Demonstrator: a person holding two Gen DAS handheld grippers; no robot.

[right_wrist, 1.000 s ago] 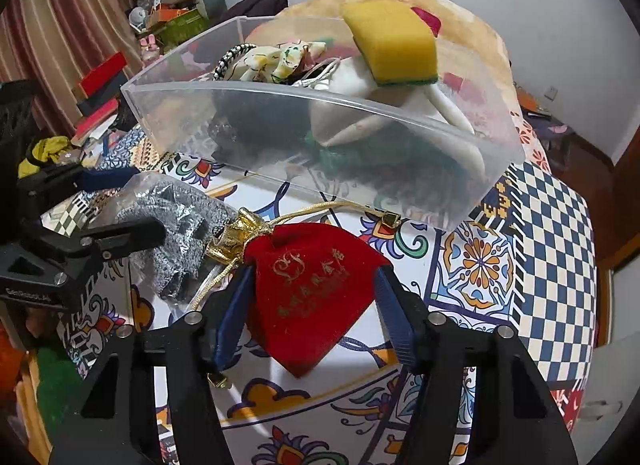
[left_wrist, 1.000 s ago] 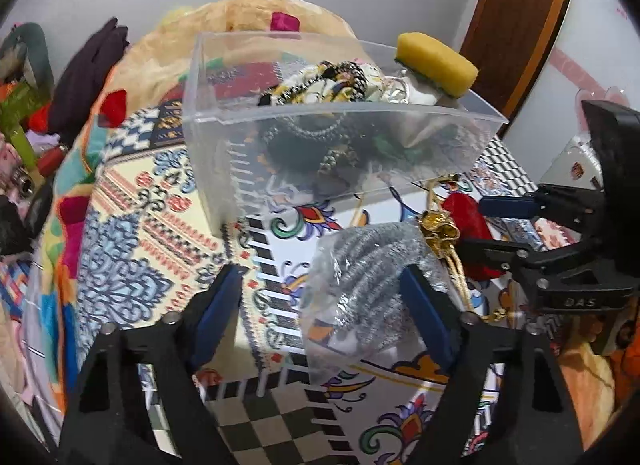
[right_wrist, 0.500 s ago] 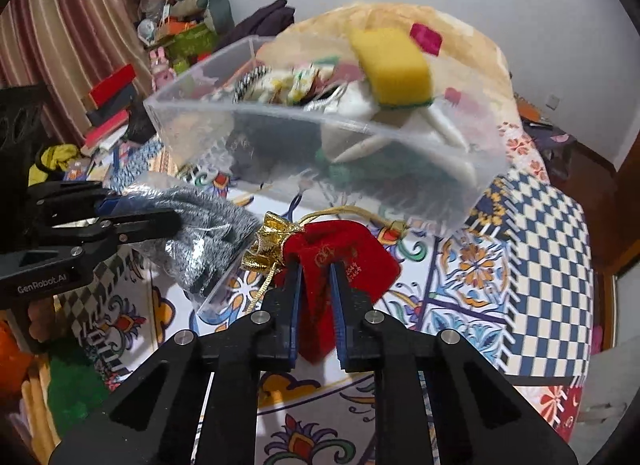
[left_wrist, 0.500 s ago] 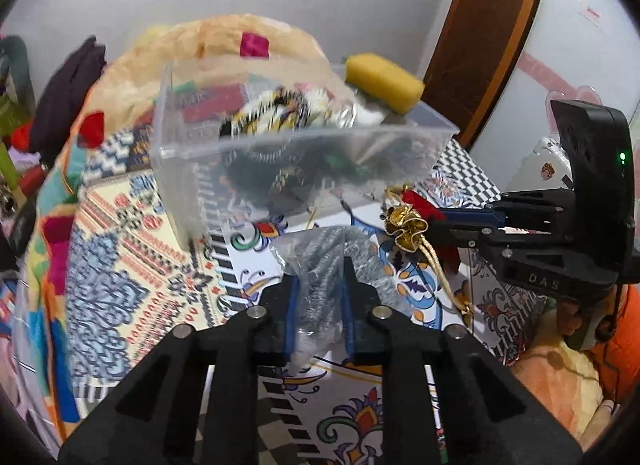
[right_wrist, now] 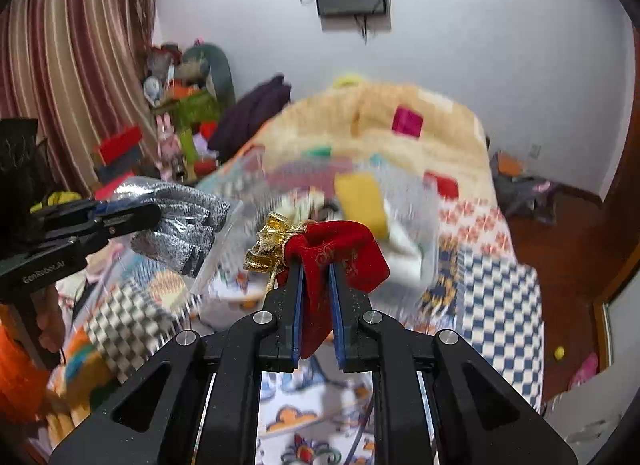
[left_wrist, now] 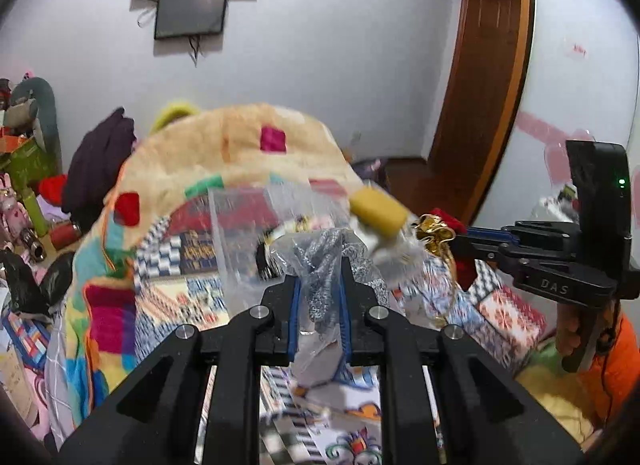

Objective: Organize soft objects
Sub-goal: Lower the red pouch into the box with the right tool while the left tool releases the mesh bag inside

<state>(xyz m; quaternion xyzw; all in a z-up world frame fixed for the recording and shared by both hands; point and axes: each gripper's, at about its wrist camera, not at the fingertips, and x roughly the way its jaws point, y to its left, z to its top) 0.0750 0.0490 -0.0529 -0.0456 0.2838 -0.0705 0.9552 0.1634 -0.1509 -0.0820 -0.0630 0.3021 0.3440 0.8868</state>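
Observation:
My left gripper is shut on a clear bag of grey knit fabric and holds it in the air; the bag also shows in the right wrist view. My right gripper is shut on a red velvet pouch with a gold ruffled neck, lifted off the table. The clear plastic bin stands beyond both, blurred, with a yellow sponge on top of its contents. The right gripper shows at the right of the left wrist view.
A patterned cloth covers the table. A bed with a tan patchwork blanket lies behind the bin. Clutter and clothes stand at the left wall. A wooden door is at the right.
Both grippers closed from open, the left on the bagged grey fabric, the right on the red pouch. Both have since lifted their items up off the table.

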